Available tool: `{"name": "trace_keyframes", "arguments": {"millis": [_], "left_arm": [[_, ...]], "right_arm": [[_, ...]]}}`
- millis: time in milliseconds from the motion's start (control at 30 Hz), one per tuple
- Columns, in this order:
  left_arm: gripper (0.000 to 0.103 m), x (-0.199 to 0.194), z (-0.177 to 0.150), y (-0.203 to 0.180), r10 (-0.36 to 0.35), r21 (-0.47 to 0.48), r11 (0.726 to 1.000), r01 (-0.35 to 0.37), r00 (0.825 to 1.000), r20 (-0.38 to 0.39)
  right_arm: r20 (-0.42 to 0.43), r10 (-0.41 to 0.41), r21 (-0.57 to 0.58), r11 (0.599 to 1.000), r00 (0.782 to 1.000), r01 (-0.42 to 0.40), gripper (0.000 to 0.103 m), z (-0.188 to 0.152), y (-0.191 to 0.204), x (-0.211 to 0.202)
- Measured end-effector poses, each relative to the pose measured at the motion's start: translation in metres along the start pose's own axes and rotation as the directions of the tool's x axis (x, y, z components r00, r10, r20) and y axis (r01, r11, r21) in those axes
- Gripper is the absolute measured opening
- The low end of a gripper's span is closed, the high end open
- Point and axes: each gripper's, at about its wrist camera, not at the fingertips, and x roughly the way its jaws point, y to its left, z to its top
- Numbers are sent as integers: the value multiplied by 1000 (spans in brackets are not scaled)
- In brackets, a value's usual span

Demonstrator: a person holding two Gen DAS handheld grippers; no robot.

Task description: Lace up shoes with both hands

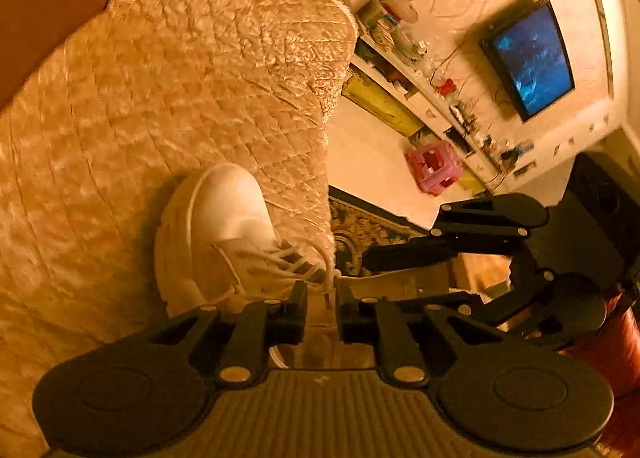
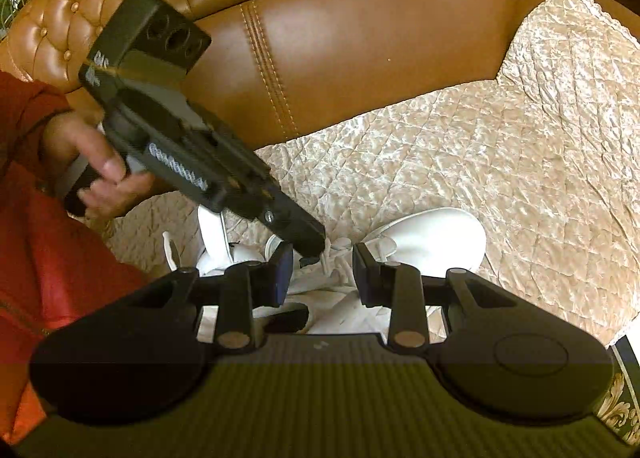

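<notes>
A white shoe (image 1: 228, 225) lies on a quilted cream cover (image 1: 160, 97), toe away from my left gripper (image 1: 321, 294). That gripper's fingers stand a little apart over the laces (image 1: 280, 258), with one loose strand (image 1: 331, 278) running through the gap and no pad pressing on it. In the right wrist view, a hand (image 2: 100, 165) in a red sleeve holds the left gripper (image 2: 314, 252), tip down at the laces. My right gripper (image 2: 322, 254) is open wide above the shoe (image 2: 440, 234), with nothing between its fingers. It enters the left wrist view as the right gripper (image 1: 360, 272) from the right.
The cover lies on a tan leather sofa (image 2: 360, 37). Beyond its edge are a patterned rug (image 1: 360, 225), a pink plastic crate (image 1: 434, 167) on the pale floor, a cluttered white shelf unit (image 1: 420, 97) and a wall television (image 1: 532, 57).
</notes>
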Motion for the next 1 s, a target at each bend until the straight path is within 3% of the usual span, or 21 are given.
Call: {"name": "trace_keyframes", "arguments": {"millis": [167,233,267,367,400,467,533,600,667,733,800,967,1000], "left_arm": [[15,0,-10,4,-32,-49,998,32,999,7],[3,-3,-15,1,-41,-52,998,41,999,9],[3,-4,-18,-1,-45,-54,997,45,999,10],[2,-10,-24,-18,32,43,999,-34,998,47],[2,-11,-26,-29,80,123,988,-88,995,67],[1,-13,-31,-51,171,281,939,-198,978,120],[1,-13,-39,-67,260,414,852,-321,945,197],[1,-15,-43,-77,340,497,744,-447,893,294],[1,-26,-29,-62,387,407,762,-504,858,338],[1,-43,-17,-52,435,352,734,-581,800,413],[1,-68,-2,-48,468,298,694,-655,725,504],[1,-140,34,-65,432,177,681,-710,585,686],[1,-153,39,-72,408,167,691,-703,570,713]], "right_arm": [[3,3,-3,1000,1000,-3,39,0,-1,0],[2,2,-7,1000,1000,-2,39,0,0,0],[0,1,-9,1000,1000,-1,39,0,0,0],[-2,-4,-16,1000,1000,4,39,0,1,0],[1,-3,-13,1000,1000,3,39,0,1,0],[9,1,-3,1000,1000,-1,40,1,0,0],[13,3,-1,1000,1000,-3,41,3,0,2],[13,0,-13,1000,1000,0,41,5,2,3],[11,4,-21,1000,1000,-4,41,6,4,5],[10,-1,-23,1000,1000,1,41,7,6,6],[11,-3,-20,1000,1000,3,41,6,6,6],[39,27,60,998,999,-29,43,11,-5,7],[57,47,95,994,997,-53,47,15,-10,7]]}}
